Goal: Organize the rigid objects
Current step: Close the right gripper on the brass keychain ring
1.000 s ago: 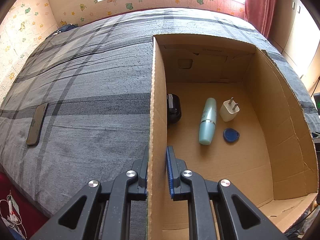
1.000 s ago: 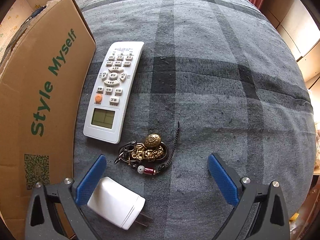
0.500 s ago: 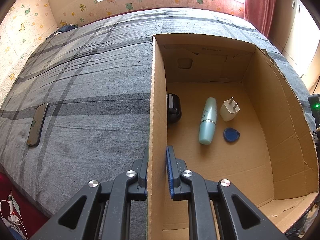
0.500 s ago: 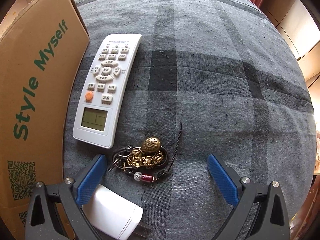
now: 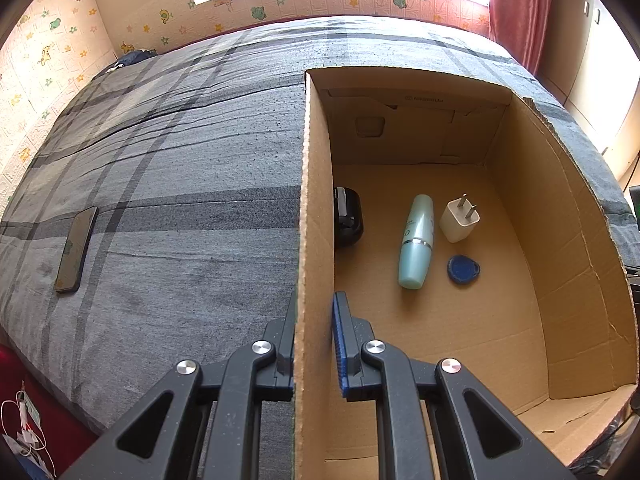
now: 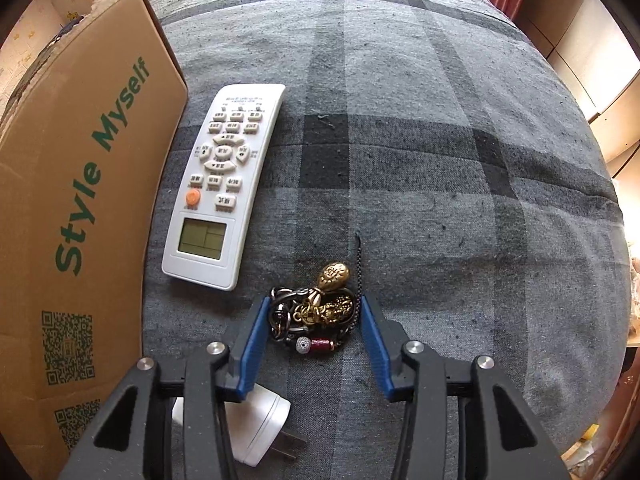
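Observation:
My left gripper [image 5: 316,300] is shut on the left wall of the open cardboard box [image 5: 560,240], one finger outside and one inside. Inside the box lie a teal bottle [image 5: 416,240], a white plug adapter [image 5: 459,220], a blue tag [image 5: 463,269] and a black object [image 5: 347,216]. On the grey plaid bed, my right gripper [image 6: 312,308] points down over a brass keychain [image 6: 328,304]. Its jaws are closing, and the blue pads touch the bunched keychain on both sides. A white remote [image 6: 224,184] lies just beyond it, beside the box's printed outer wall [image 6: 80,200].
A second white plug adapter [image 6: 264,428] lies on the bed under my right gripper's left finger. A dark phone [image 5: 76,250] rests far left on the bed. Cables hang at the bed's lower left edge [image 5: 24,432]. Curtain and wall stand beyond the bed.
The right gripper's jaws have come from wide apart to close around the keychain, pushing its cord upright. The left gripper and the box have not moved.

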A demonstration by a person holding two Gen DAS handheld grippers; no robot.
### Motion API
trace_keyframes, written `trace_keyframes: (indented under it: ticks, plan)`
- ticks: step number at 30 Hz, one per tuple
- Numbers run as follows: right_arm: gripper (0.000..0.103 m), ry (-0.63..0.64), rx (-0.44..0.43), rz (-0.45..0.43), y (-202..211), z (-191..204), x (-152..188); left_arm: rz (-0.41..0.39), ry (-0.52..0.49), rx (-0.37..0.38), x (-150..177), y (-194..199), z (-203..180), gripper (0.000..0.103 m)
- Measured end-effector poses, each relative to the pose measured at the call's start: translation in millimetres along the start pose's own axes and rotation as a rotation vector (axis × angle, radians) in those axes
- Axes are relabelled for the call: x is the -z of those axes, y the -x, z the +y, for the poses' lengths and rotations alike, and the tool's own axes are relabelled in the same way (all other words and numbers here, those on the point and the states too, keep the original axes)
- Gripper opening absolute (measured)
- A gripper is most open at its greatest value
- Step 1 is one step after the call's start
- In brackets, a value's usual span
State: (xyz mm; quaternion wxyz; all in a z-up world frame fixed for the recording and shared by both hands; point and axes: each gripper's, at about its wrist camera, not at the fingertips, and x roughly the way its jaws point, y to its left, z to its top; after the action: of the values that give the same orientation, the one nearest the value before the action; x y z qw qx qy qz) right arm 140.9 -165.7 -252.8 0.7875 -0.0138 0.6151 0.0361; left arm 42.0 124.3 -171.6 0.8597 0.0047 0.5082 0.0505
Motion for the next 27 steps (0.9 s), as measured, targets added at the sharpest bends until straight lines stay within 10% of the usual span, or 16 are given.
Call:
trace_keyframes:
  ticks: [27]
  plan:
    - [0.048,0.028,0.010,-0.128,95.1,-13.9,-7.1,-0.001,0.002,0.004,0.9,0.5,-0.5,0.014]
